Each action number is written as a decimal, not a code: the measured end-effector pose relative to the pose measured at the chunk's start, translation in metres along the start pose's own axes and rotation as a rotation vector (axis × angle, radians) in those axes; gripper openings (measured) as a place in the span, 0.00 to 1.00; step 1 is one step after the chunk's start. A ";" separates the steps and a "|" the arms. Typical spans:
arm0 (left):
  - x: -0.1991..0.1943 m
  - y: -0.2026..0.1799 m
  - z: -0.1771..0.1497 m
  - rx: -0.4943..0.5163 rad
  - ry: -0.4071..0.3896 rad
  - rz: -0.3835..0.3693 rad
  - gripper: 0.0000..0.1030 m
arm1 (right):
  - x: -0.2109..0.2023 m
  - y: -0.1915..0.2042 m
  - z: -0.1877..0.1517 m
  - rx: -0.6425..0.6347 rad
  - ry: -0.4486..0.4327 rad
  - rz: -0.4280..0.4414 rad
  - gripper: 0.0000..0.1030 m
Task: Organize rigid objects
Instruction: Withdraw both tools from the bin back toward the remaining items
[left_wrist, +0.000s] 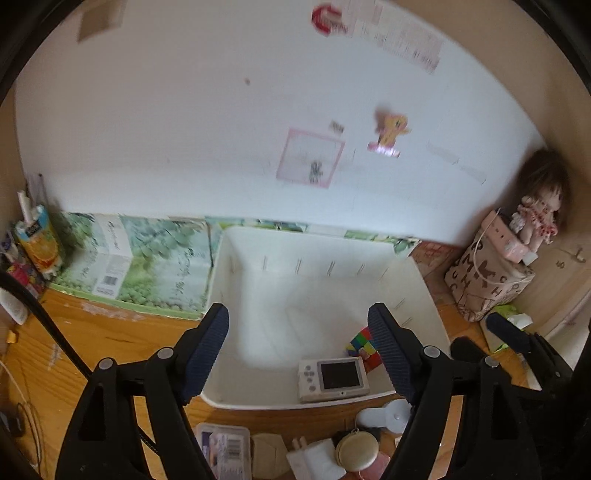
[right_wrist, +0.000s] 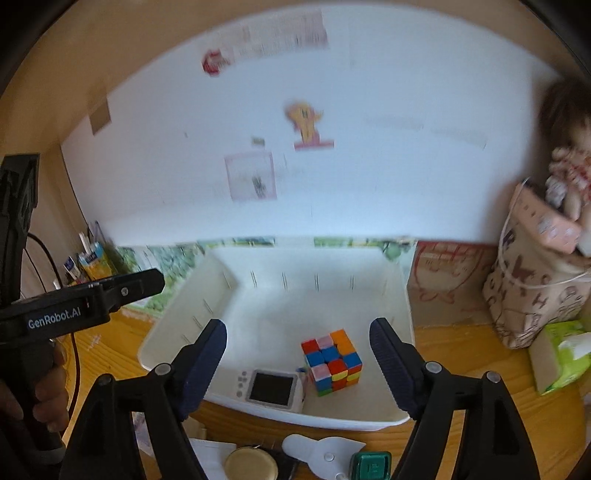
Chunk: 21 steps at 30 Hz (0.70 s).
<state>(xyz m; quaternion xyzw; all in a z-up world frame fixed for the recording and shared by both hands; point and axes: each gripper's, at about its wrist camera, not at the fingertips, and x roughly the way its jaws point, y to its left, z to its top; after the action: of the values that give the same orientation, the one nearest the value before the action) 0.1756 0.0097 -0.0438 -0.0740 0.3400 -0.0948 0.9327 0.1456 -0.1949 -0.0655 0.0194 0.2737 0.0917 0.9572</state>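
Your left gripper (left_wrist: 298, 354) wide, empty. Right gripper (right_wrist: 298, 365) wide, empty too. Color cube (right_wrist: 331, 362) beside little screen toy (right_wrist: 272, 387) in white bin (right_wrist: 400, 299).

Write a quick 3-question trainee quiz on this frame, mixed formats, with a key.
1. True or false: the puzzle cube lies inside the white bin.
2. Which sits nearest the bin's front wall? A) the small handheld screen device B) the doll C) the juice carton
3. Fill in: the left gripper and right gripper both have jaws that are ____ and hold nothing.

Key: 1 true; 2 A; 3 open.
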 end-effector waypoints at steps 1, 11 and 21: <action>-0.008 0.001 -0.001 0.000 -0.011 -0.001 0.78 | -0.009 0.002 0.000 0.001 -0.019 -0.005 0.78; -0.072 0.009 -0.024 0.000 -0.083 -0.008 0.80 | -0.078 0.026 -0.019 0.025 -0.133 -0.048 0.79; -0.105 0.013 -0.067 -0.009 -0.048 -0.024 0.80 | -0.129 0.044 -0.067 0.053 -0.156 -0.076 0.79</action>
<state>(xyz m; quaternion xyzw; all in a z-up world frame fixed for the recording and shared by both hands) 0.0549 0.0417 -0.0319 -0.0845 0.3169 -0.1028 0.9391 -0.0043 -0.1770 -0.0517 0.0415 0.2013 0.0463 0.9776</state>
